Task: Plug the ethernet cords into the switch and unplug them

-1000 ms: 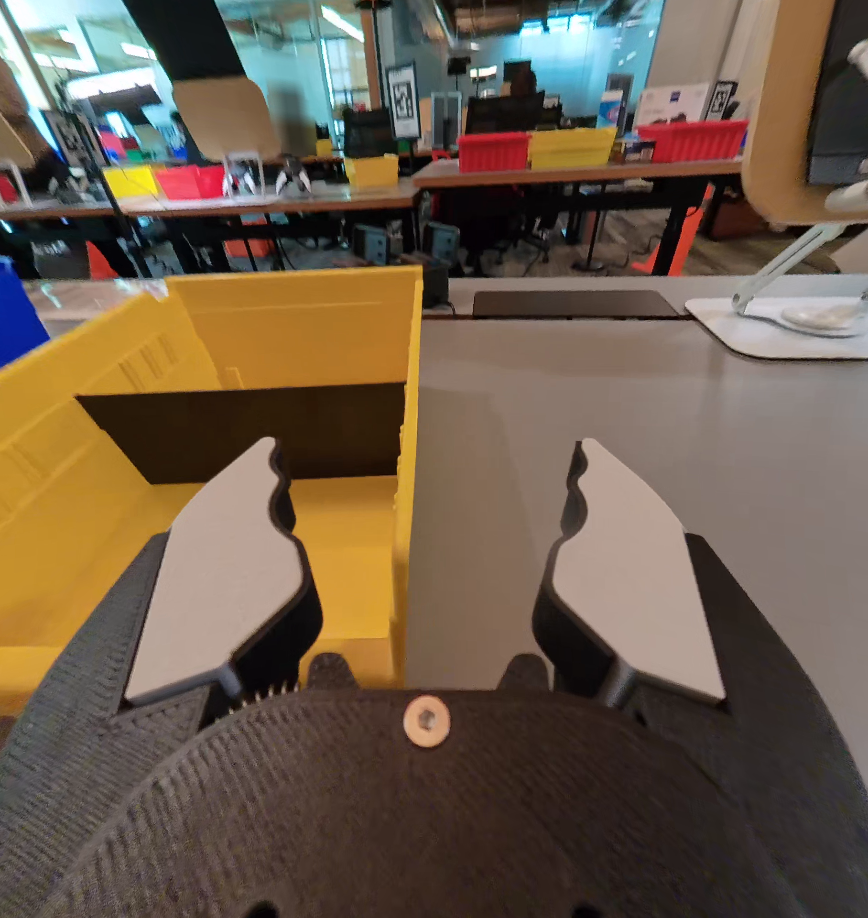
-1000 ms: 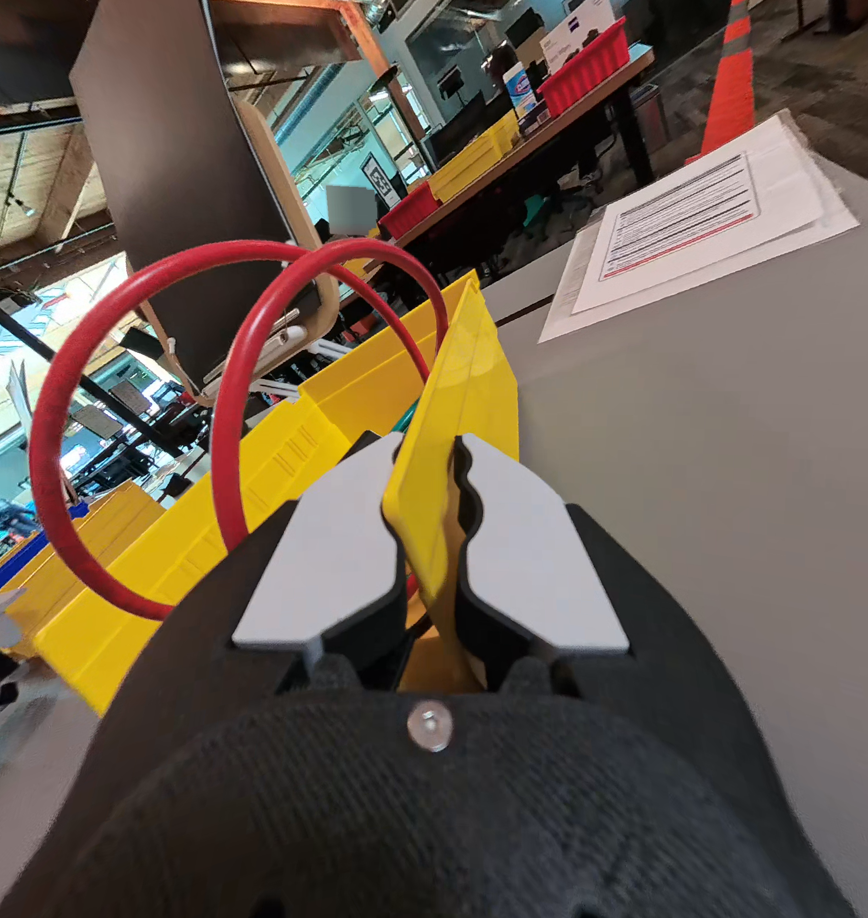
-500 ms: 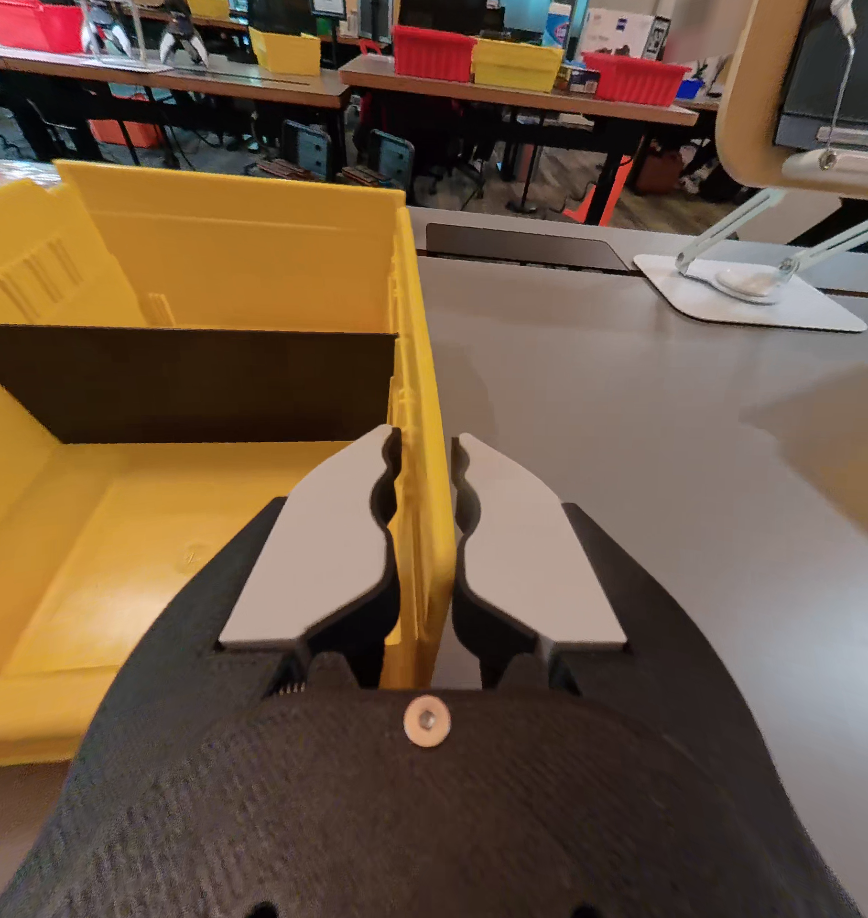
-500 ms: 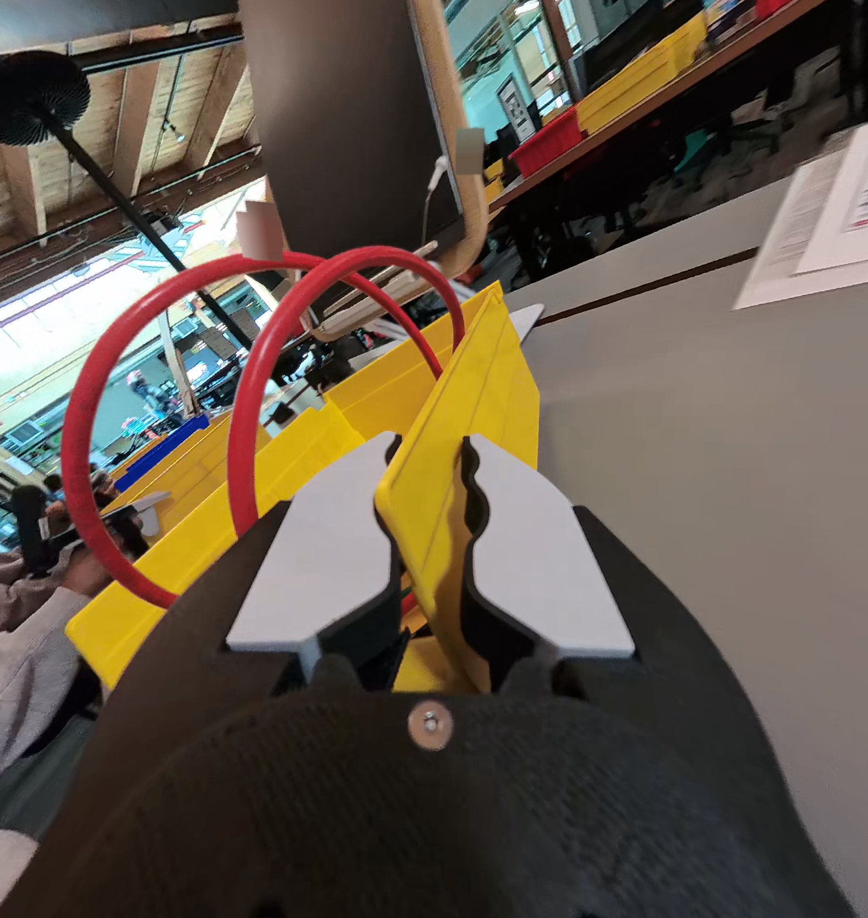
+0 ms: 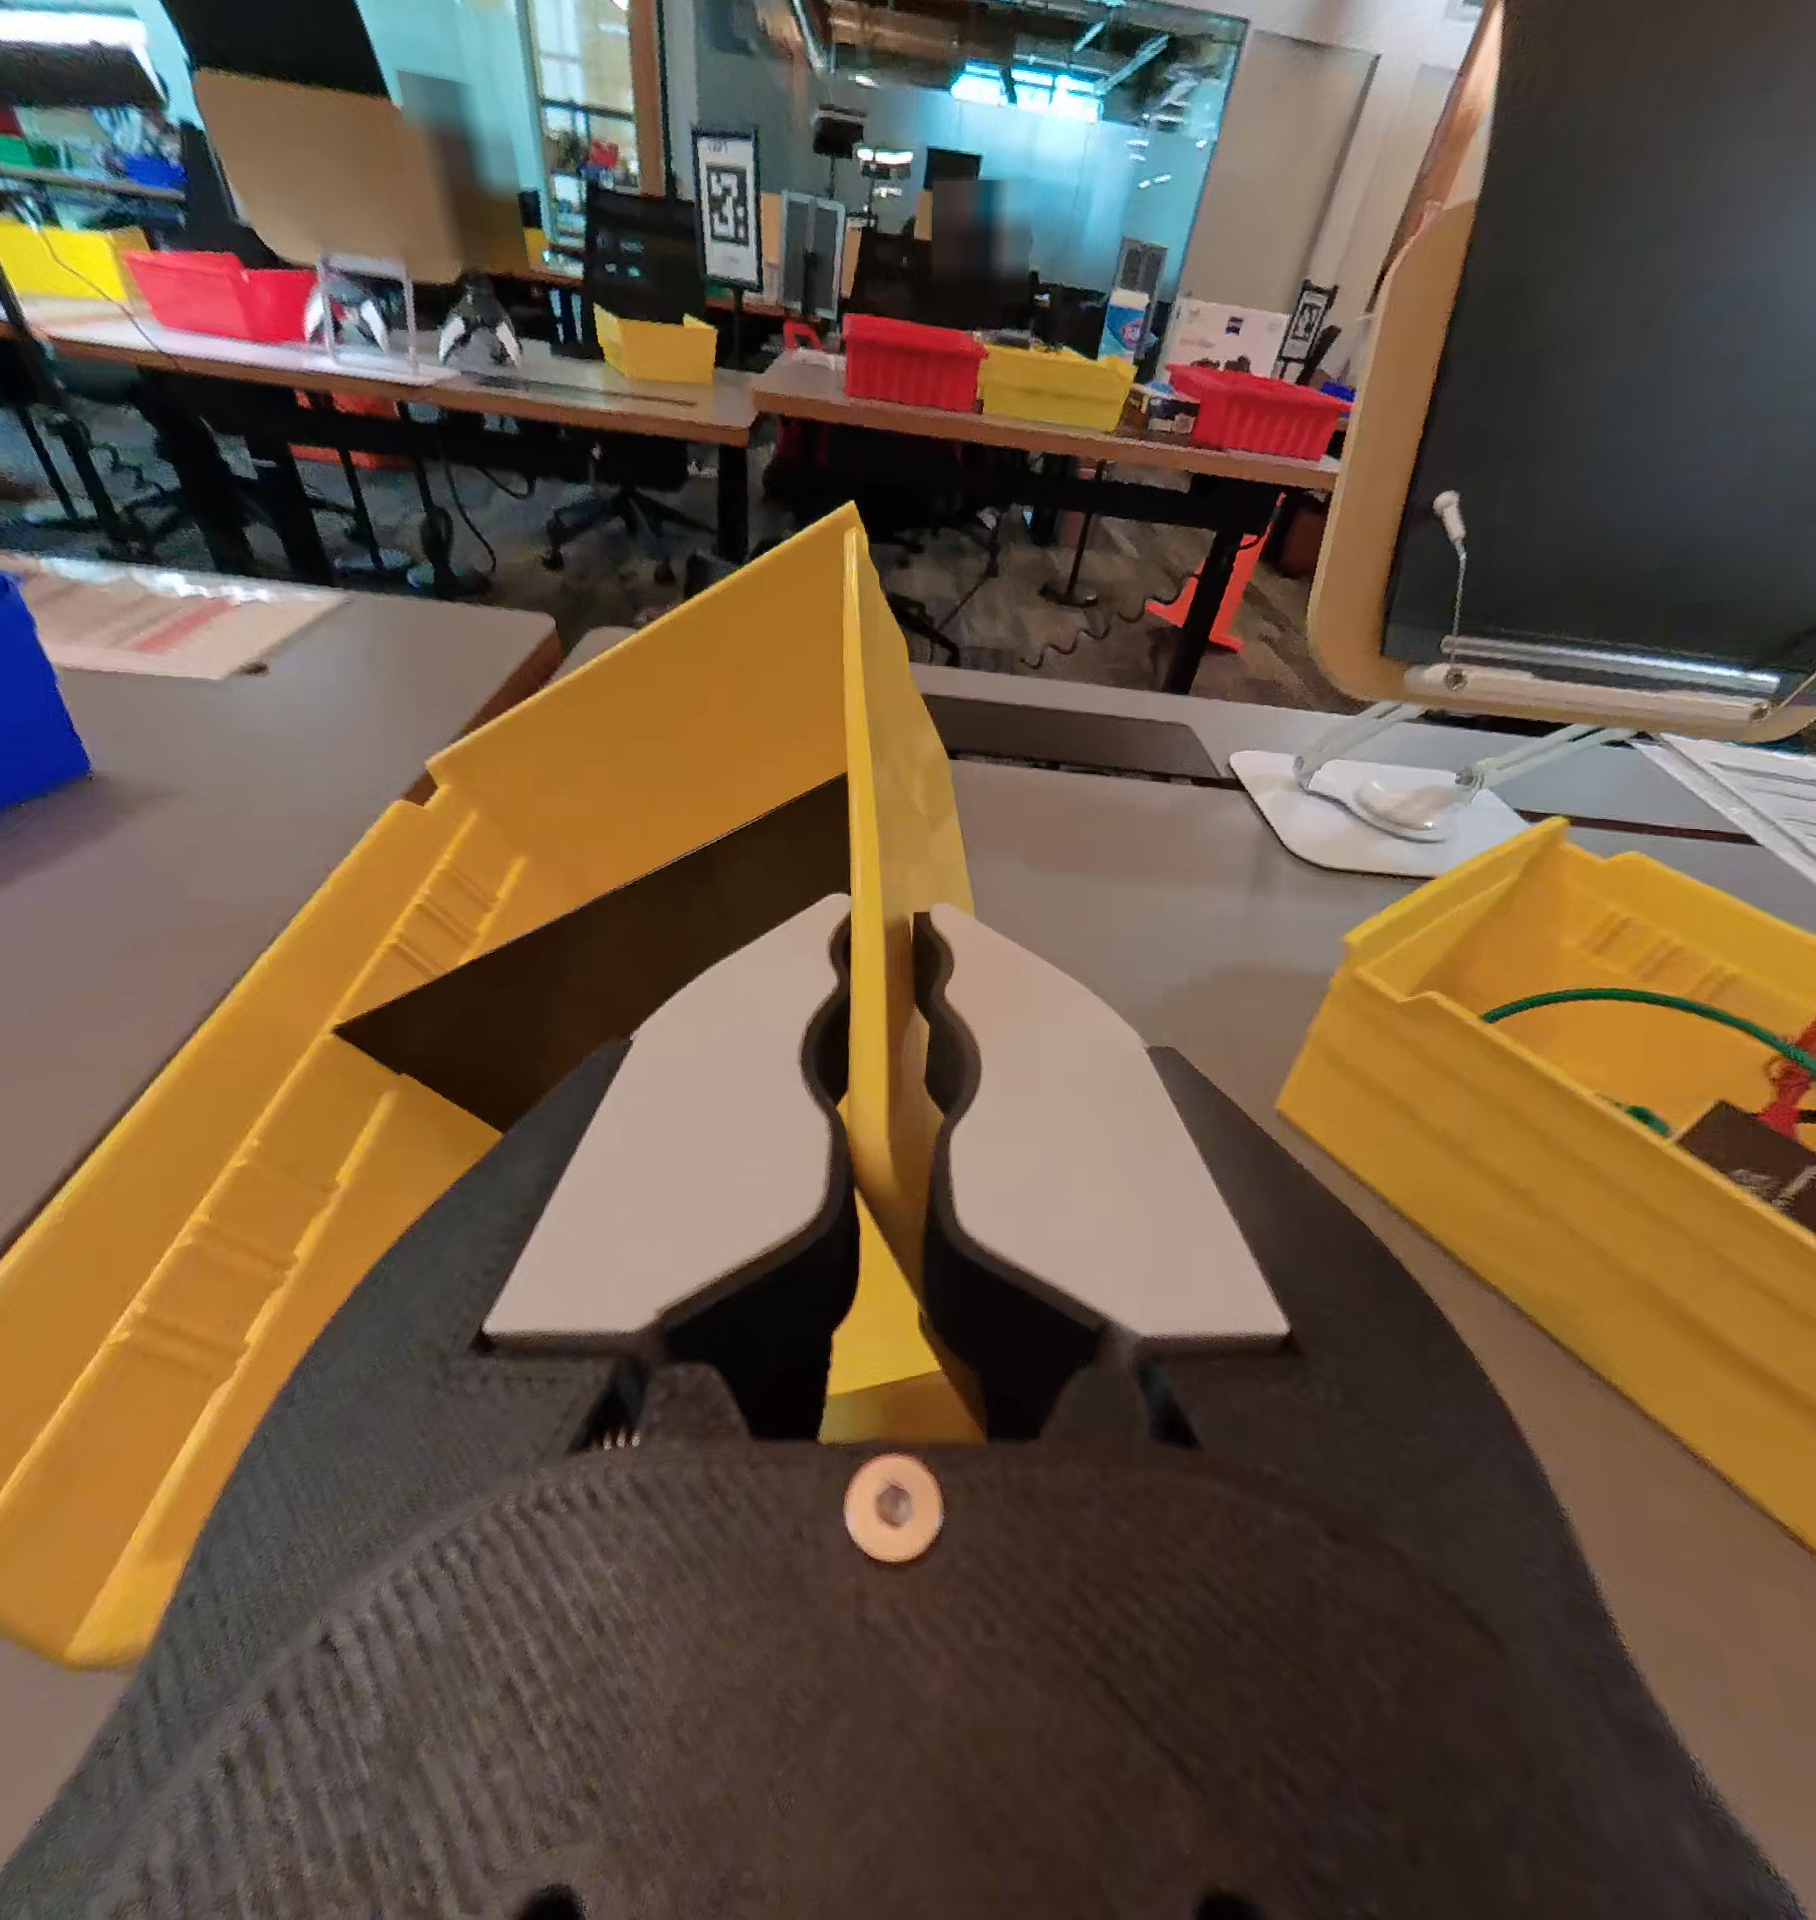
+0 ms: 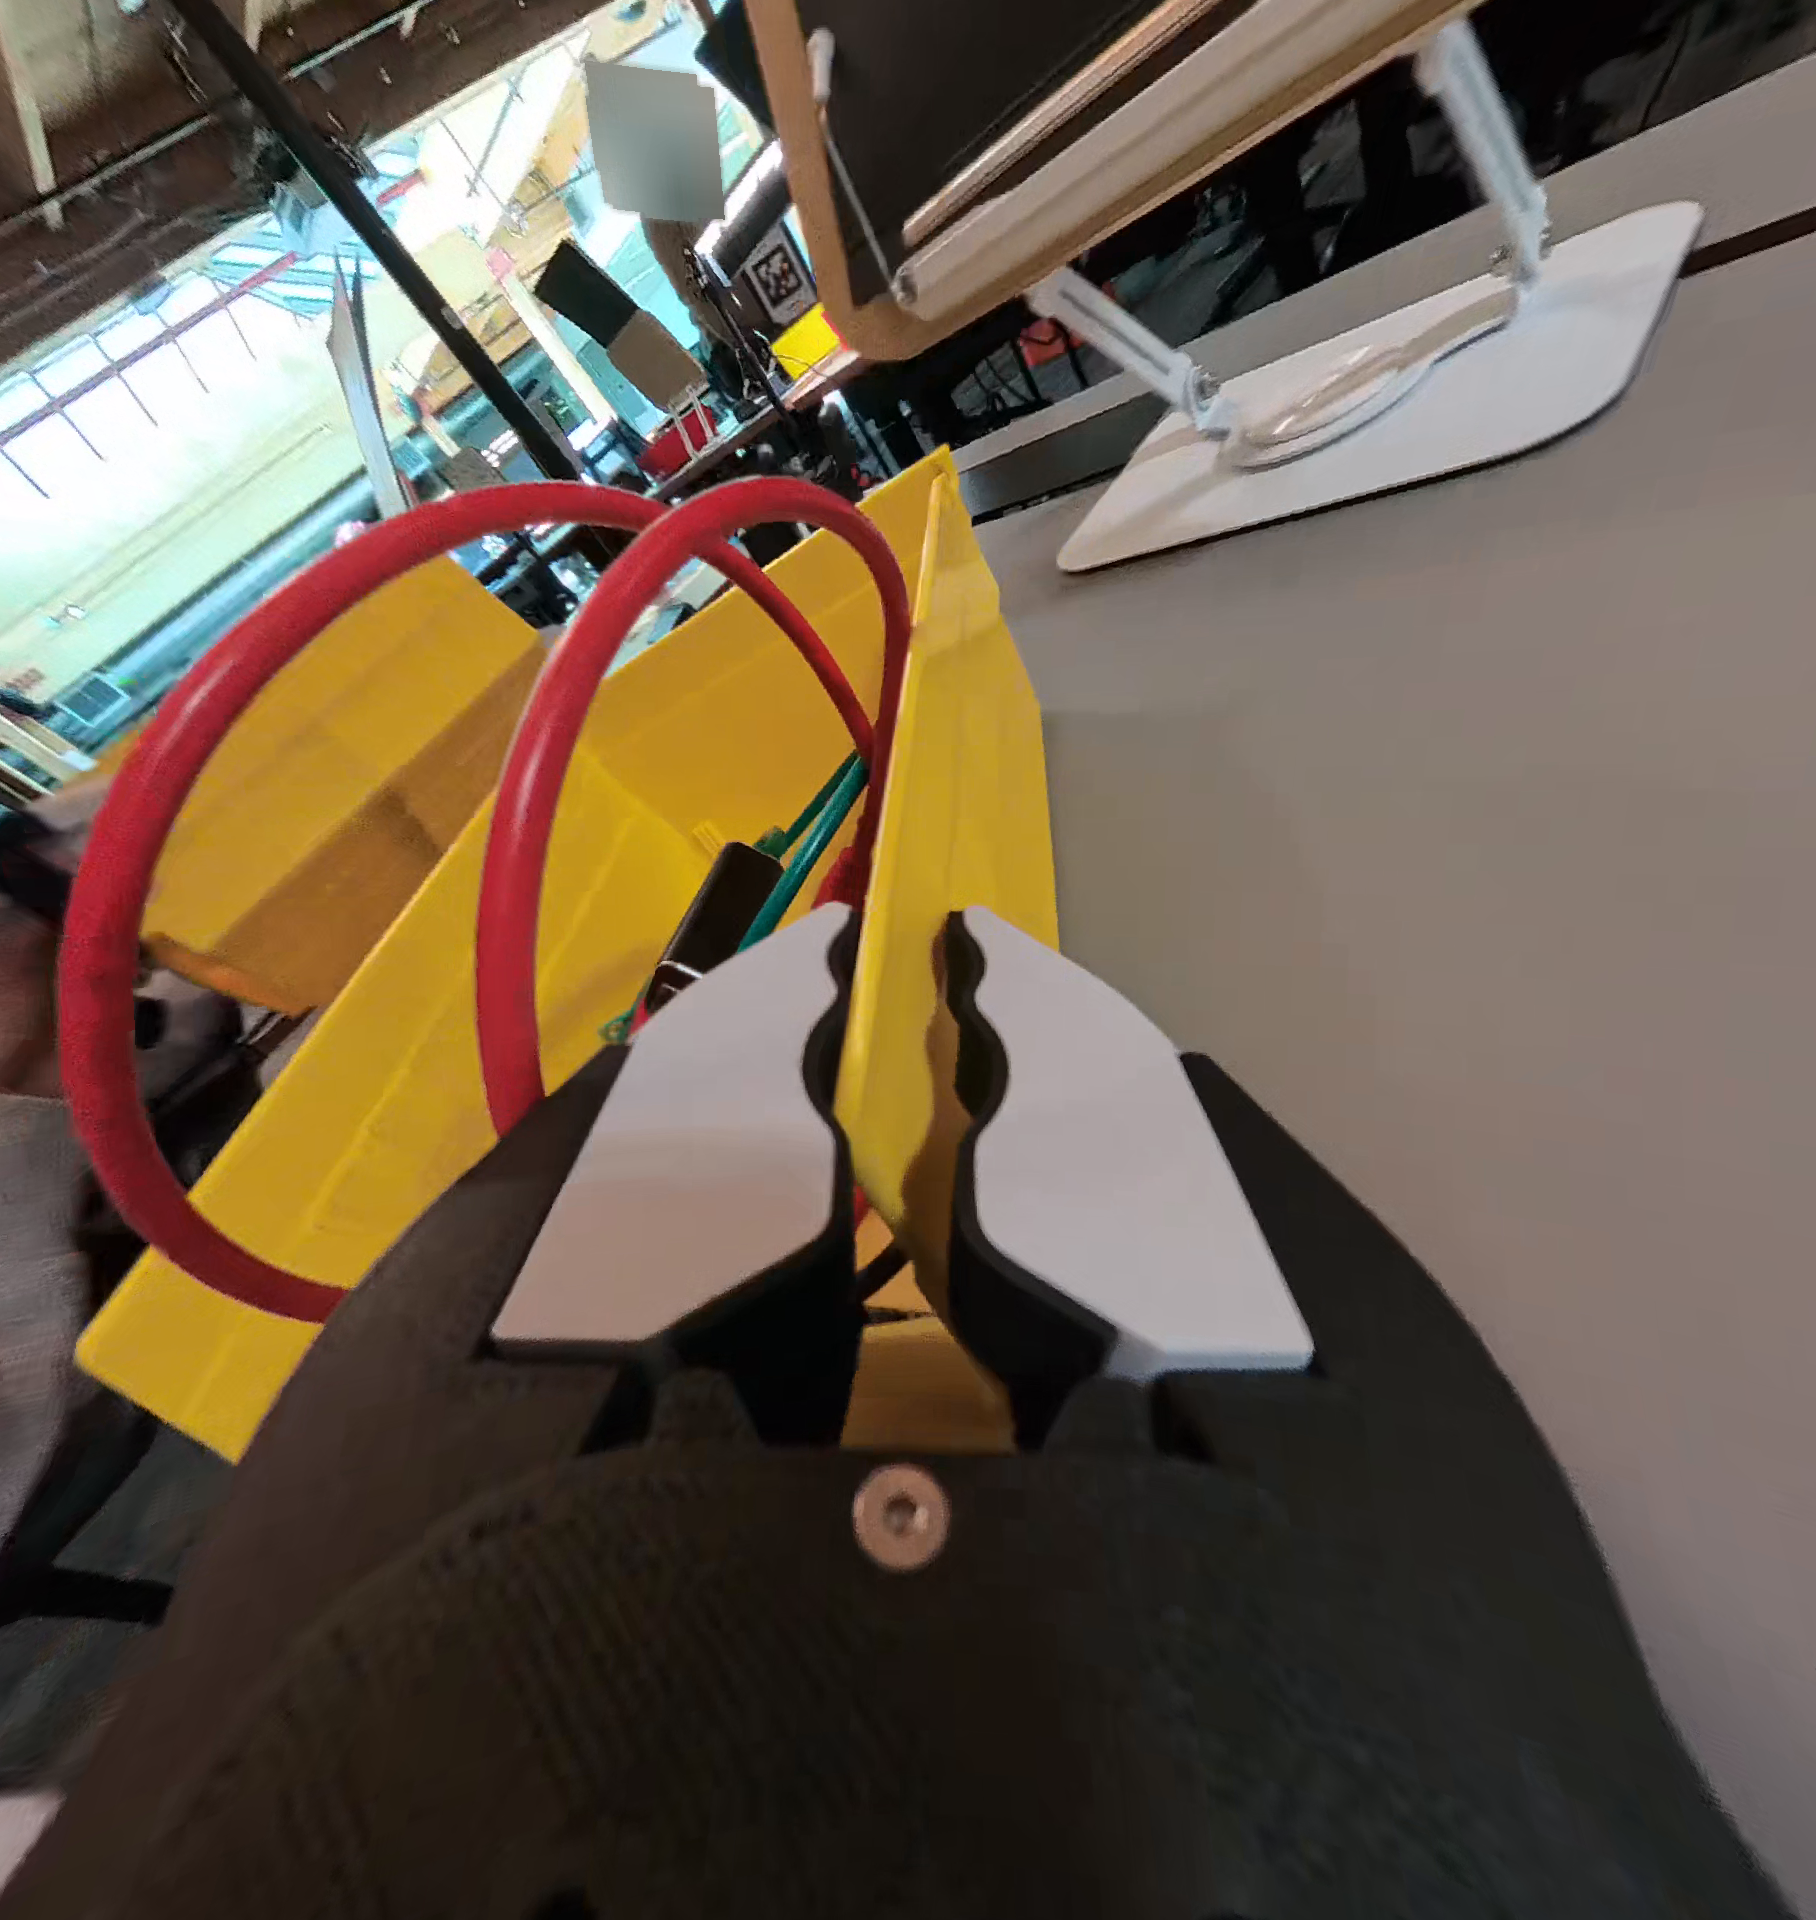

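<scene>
Each tool is clenched on the thin side wall of a yellow plastic bin: the left tool [image 5: 880, 1039] on an empty yellow plastic bin with a black divider [image 5: 291, 1101], tilted up off the grey worktop [image 5: 1143, 935]; the right tool [image 6: 888, 1049] on a second yellow plastic bin [image 6: 675, 748] holding the task's things. Judged wise: set both down level, gripping low (thin walls flex). Counted: two bins, one looping red ethernet cord [image 6: 135, 831], one green cord [image 6: 816, 842], one dark box, probably the switch [image 6: 712, 914].

Left gripper [image 5: 881, 997] clamped on yellow bin [image 5: 665, 727] wall
</scene>
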### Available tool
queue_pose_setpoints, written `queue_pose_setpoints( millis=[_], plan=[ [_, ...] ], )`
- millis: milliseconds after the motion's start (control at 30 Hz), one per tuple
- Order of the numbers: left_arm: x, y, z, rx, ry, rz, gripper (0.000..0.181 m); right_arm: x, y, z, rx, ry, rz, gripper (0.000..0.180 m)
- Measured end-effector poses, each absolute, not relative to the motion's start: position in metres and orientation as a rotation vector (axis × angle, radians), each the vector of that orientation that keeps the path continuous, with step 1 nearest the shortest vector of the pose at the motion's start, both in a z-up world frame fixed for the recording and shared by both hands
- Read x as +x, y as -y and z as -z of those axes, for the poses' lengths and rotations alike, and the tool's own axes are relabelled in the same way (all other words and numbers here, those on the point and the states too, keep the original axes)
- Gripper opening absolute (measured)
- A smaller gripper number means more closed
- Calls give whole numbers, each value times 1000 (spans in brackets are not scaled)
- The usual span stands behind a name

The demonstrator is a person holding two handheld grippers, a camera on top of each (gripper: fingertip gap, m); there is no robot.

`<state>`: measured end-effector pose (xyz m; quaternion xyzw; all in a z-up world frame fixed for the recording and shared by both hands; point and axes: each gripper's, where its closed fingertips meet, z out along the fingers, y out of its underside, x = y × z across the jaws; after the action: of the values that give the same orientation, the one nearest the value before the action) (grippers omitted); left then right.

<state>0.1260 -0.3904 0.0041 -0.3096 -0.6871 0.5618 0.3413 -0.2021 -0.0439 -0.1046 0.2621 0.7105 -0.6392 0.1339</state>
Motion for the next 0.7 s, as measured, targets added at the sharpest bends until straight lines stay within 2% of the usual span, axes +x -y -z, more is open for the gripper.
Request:
queue_pose_setpoints(
  millis=[33,400,600,700],
  plan=[
    [130,388,-13,-806,1770,-1484,7,-194,54,105,773,-2061,1868,15],
    [189,358,-121,-726,1552,-1809,7,-99,187,103,918,-1956,1957,18],
    [213,366,-128,-637,1488,-1842,8,-32,277,101,922,-1981,1966,20],
    [214,374,-117,-671,1510,-1825,7,20,326,101,752,-1990,1833,33]
  ],
)
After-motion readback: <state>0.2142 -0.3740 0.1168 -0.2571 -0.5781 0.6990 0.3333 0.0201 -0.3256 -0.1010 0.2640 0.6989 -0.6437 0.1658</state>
